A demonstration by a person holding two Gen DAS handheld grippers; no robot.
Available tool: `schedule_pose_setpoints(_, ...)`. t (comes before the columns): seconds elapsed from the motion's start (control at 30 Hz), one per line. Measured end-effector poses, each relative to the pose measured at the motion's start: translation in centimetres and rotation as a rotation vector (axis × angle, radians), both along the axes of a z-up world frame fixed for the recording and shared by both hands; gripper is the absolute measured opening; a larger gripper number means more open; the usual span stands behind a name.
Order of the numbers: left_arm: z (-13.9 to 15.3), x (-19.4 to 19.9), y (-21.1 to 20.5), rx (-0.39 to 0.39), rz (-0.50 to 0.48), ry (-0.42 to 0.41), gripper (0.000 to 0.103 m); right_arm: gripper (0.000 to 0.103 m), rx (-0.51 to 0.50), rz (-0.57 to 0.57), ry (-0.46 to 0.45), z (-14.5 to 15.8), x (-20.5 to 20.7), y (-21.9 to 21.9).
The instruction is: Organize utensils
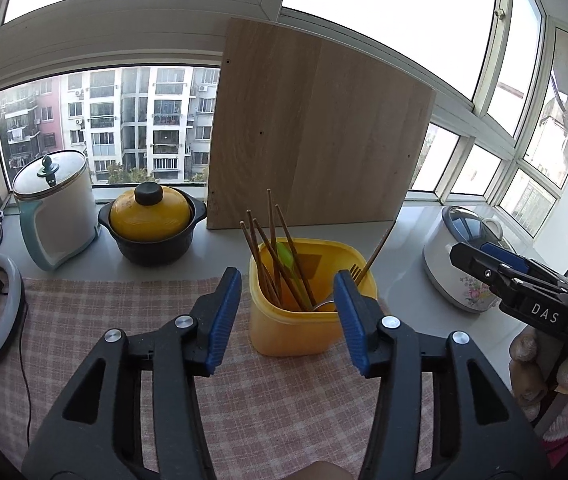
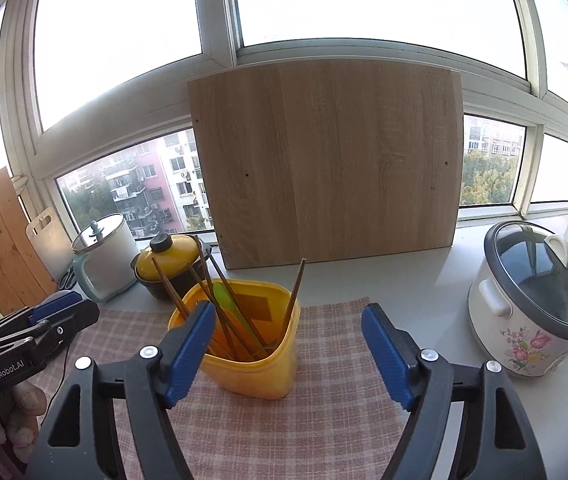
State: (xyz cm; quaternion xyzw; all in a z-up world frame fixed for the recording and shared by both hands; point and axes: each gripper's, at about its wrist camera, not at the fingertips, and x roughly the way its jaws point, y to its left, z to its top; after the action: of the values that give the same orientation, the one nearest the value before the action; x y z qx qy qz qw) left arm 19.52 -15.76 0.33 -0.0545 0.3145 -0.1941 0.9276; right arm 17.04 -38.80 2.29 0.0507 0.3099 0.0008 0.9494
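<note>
Both grippers are hanging empty with jaws apart: the left gripper (image 1: 288, 316) just short of the yellow plastic holder (image 1: 296, 328), the right gripper (image 2: 288, 348) beside it. The brown wooden chopsticks (image 1: 272, 248), green spoon (image 1: 286, 256) and fork (image 1: 358, 270) are standing inside. Judging by this, backing away straight is keeping the holder upright on the checked cloth (image 1: 124, 320) over the bench.

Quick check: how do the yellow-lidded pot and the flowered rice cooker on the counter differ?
The yellow-lidded pot is low with a dark body, an opaque lid and a black knob; the rice cooker is taller and white with flower prints, a glass lid and a white handle. The pot sits left of the wooden board, the cooker right. Both are lidded.
</note>
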Motion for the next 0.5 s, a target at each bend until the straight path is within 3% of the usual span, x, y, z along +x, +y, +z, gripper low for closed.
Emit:
schedule_pose_setpoints(0.1, 0.7, -2.0, -0.1, 0.021, -0.001, -0.03, 0.065, 0.088, 0.004, -0.003, -0.025, 0.8, -1.6, 0.0)
schedule_pose_setpoints(0.3, 1.5, -5.6, -0.1, 0.044, 0.019, -0.081, 0.082, 0.103, 0.0, -0.026, -0.079, 2.1, -5.0, 0.1)
schedule_pose_setpoints(0.4, 1.5, -6.9, -0.1, 0.05, 0.039, -0.083, 0.085, 0.103, -0.019, -0.04, -0.098, 2.5, -6.3, 0.2)
schedule_pose_setpoints(0.5, 1.4, -7.9, -0.1, 0.058, 0.072, -0.077, 0.099, 0.103, -0.032, -0.051, -0.101, 2.6, -7.2, 0.4)
